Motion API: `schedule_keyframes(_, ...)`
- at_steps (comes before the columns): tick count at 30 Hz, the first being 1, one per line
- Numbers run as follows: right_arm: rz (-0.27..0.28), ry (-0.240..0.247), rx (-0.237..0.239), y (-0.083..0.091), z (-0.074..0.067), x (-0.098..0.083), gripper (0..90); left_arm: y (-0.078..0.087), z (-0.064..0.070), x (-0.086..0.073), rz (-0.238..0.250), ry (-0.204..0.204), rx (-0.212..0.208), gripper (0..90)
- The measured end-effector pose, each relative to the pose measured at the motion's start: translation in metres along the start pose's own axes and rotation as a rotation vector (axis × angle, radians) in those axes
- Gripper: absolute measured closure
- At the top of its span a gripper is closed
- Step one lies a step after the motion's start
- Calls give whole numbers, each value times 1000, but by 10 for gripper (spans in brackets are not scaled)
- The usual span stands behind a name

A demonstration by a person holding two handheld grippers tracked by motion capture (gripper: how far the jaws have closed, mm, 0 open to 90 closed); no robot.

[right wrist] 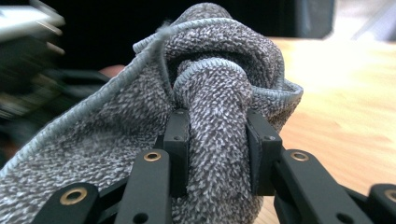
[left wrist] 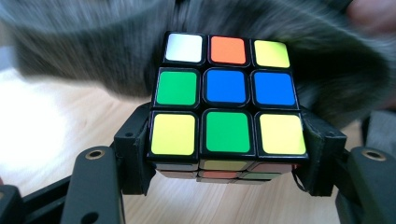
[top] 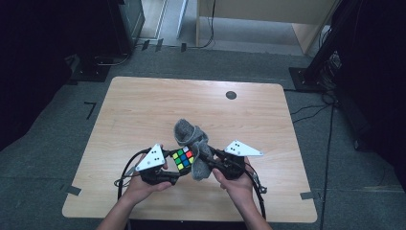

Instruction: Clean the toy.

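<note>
Two grips are set: my left gripper (top: 173, 165) clamps the puzzle cube (top: 183, 158) by its sides, at about 6 o'clock on the wooden table (top: 143, 115). At the cube's 3 o'clock, touching it, my right gripper (top: 203, 154) pinches a bunched fold of the grey cloth (top: 191, 139), which rises towards 12 o'clock

One puzzle cube (top: 183, 159), one grey cloth (top: 190, 136), two grippers: left gripper (top: 165, 165), right gripper (top: 207, 158). One wooden table (top: 143, 110), two hands, two tape scraps on table edges.
</note>
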State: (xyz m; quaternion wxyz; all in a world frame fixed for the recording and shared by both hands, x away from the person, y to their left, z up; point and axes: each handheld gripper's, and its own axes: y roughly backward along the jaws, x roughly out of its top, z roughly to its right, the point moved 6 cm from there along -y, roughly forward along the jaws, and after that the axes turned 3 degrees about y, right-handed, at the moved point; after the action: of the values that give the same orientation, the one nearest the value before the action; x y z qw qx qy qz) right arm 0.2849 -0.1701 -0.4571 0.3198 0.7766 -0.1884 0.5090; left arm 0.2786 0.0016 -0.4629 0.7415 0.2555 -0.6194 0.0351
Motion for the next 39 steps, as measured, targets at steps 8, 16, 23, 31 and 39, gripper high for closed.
schedule_keyframes(8,35,98,8,3,-19,9,669,-8,-5,-12,-86,-48,70,342)
schedule_keyframes(16,-28,308,-30,-9,-42,-1,665,-23,3,-21,-242,-183,201,342)
schedule_keyframes(23,-59,422,-125,-12,-32,-8,663,-25,5,-21,-261,-194,210,343)
schedule_keyframes(31,-75,557,-143,-17,-53,-11,659,-23,3,-21,-253,-182,196,343)
schedule_keyframes(39,-54,349,-201,-1,-8,-1,661,-14,1,-12,-143,-96,108,343)
